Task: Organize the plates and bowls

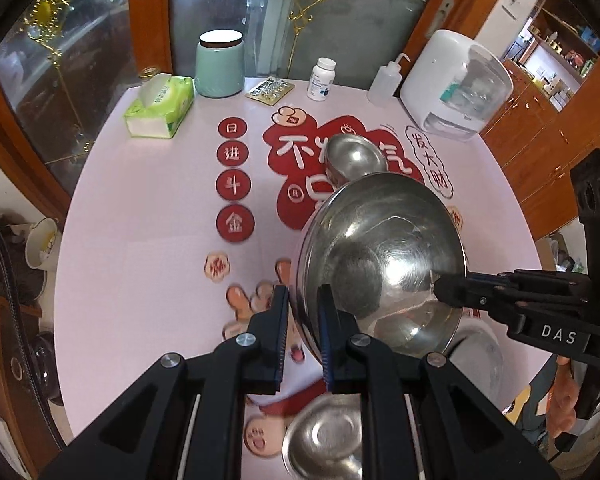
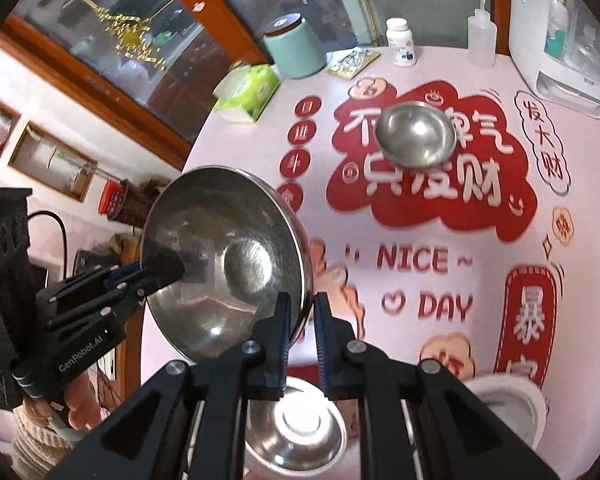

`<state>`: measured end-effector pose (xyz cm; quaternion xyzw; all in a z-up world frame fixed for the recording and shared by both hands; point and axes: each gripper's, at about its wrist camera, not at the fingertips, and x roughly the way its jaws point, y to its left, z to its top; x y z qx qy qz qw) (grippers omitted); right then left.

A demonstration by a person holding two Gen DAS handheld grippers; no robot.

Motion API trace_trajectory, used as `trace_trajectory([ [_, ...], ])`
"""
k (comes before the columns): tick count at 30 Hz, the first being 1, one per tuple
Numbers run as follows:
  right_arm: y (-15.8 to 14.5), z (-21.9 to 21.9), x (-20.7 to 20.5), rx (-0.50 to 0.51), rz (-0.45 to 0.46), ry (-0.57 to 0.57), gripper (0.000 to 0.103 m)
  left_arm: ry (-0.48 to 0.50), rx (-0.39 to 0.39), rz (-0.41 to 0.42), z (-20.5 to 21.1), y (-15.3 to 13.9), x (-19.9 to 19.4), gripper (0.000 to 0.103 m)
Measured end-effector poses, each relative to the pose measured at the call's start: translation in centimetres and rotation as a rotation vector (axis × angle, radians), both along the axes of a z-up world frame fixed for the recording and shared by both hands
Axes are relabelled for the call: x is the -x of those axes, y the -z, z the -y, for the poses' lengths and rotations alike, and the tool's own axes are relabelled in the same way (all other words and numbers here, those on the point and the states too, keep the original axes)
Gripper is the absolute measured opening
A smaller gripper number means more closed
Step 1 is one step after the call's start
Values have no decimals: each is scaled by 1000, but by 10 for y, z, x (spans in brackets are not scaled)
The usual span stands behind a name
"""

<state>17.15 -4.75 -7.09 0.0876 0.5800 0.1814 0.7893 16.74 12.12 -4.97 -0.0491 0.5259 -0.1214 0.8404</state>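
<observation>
2 grippers are sharing 1 load: the left gripper [image 1: 303, 308] is pinching the near-left rim of the big bowl [image 1: 380, 256], and the right gripper [image 2: 301, 316] is pinching the opposite rim, its black jaws showing at the bowl's right edge in the left wrist view. Both pairs of jaws are standing narrow, closed on thin steel, so the bowl is hanging between them above the table [image 1: 140, 208], clear of the cloth and tilting its open face toward the cameras. The relation that is deciding the coming move is the line across the bowl from one grip to the other: it is running side to side, so neither hand is nearer and both would have to travel together. Ahead of the bowl, well apart at mid-table, a small bowl [image 2: 416, 136] is sitting upright on the red print. Below the grippers, near the table's front edge, a second steel bowl [image 2: 296, 432] is lying almost straight under the held one, and a white bowl [image 2: 512, 408] is resting just to its right. I am judging the nearest place for stacking to be down and slightly back toward the person, not forward
</observation>
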Motion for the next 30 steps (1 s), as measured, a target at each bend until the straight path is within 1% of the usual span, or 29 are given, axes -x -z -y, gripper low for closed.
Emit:
trace_trajectory([
  [3,6,2,30,7,-2,-17,11,-7,-14,0,6,4,35,12],
  [7,17,7,64,10,-15,-26,11,-15,-8,-19,10,16,72,12],
  [12,40,11,102,43,-29,-38,11,-27,-14,-45,20,45,111,12],
  [15,57,12,118,77,-39,-43,11,-34,-12,-86,26,69,132,12],
  [19,85,14,134,104,-80,-42,11,-29,-27,-133,33,100,149,12],
  [22,102,12,140,117,-110,-49,11,-33,-33,-162,33,118,158,12],
  [25,115,7,144,125,-120,-59,10,-43,-40,-172,30,130,161,12],
  [30,124,-1,141,139,-128,-67,10,-65,-32,-186,23,138,159,12],
])
